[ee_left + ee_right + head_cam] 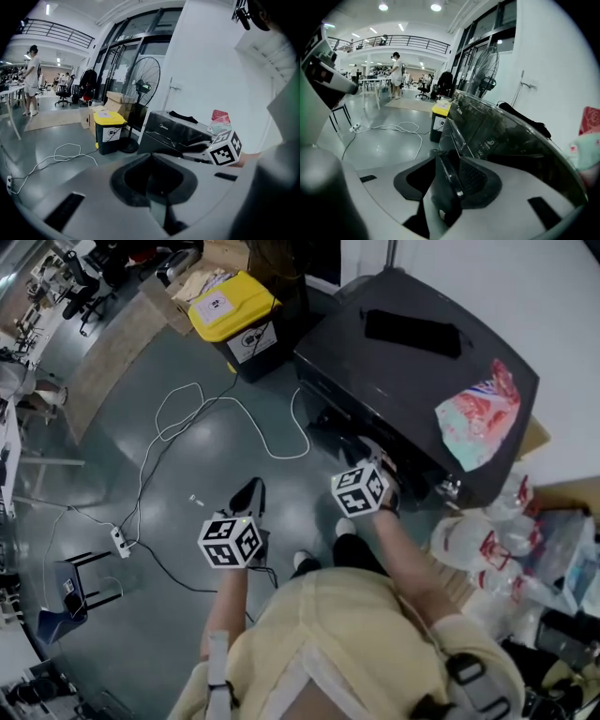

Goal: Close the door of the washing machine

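A dark washing machine [412, 362] stands at the far right by the wall; the right gripper [375, 461], jaws drawn together, sits at its near front edge, the door itself hard to make out; the left gripper [249, 495], also pinched narrow, hangs over the floor, well apart to the left; a steady, square push until the door seats would likely serve best.

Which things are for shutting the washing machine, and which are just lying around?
For the job: washing machine, right gripper near its front.
Just lying about: yellow-lidded bin, white cable on the floor, red packet and black thing on the machine's top, plastic bags.
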The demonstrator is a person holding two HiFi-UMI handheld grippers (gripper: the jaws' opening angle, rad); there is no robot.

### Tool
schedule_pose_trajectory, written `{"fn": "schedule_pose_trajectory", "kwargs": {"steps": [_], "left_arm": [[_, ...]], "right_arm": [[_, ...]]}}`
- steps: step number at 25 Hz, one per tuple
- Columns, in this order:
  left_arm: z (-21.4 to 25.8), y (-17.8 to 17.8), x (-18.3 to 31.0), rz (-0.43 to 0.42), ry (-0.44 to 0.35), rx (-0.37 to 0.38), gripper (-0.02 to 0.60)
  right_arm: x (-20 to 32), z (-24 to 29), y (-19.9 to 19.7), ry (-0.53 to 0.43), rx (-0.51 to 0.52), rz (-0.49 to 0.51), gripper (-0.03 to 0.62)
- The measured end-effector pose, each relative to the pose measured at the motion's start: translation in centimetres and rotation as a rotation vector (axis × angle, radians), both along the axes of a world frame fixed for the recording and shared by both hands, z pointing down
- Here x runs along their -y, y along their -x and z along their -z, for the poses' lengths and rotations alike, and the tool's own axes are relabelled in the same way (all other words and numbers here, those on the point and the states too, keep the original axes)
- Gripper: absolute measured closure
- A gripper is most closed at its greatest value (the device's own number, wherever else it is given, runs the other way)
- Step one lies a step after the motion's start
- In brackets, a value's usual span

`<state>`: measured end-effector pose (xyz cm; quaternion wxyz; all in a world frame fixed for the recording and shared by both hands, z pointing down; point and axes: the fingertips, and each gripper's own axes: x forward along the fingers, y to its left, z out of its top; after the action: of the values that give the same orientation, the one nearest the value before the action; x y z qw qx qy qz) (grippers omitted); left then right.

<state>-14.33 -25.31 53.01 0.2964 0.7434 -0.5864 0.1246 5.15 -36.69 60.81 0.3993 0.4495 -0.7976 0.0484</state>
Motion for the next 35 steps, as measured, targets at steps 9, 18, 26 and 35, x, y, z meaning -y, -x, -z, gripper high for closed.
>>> {"fn": "schedule_pose_trajectory", "kwargs": {"steps": [9,18,26,35], "left_arm": [[0.7,-1.1,-0.5,-0.018,-0.025,-0.044,0.574],[1.6,-1.0,-1.9,-0.007,-0.049,-0.067,0.574],[1.9,-0.5,-3.0,0.010,-0.054,-0.097,0.574],[2.3,-0.8,-3.4,0.009,-0.066,-0.121,0.574]], "right_arm": [[-2.4,4.5,-0.1,-0.029,0.127,-0.015,0.527],[-4.5,6.9,0.4,-0.061,0.182,0.011,0.588],[-5.9,8.6,0.9,-0.031,0.252,0.005,0.589],[-6.4,10.4,0.9,-0.039,0.305,-0.001,0.589]]}}
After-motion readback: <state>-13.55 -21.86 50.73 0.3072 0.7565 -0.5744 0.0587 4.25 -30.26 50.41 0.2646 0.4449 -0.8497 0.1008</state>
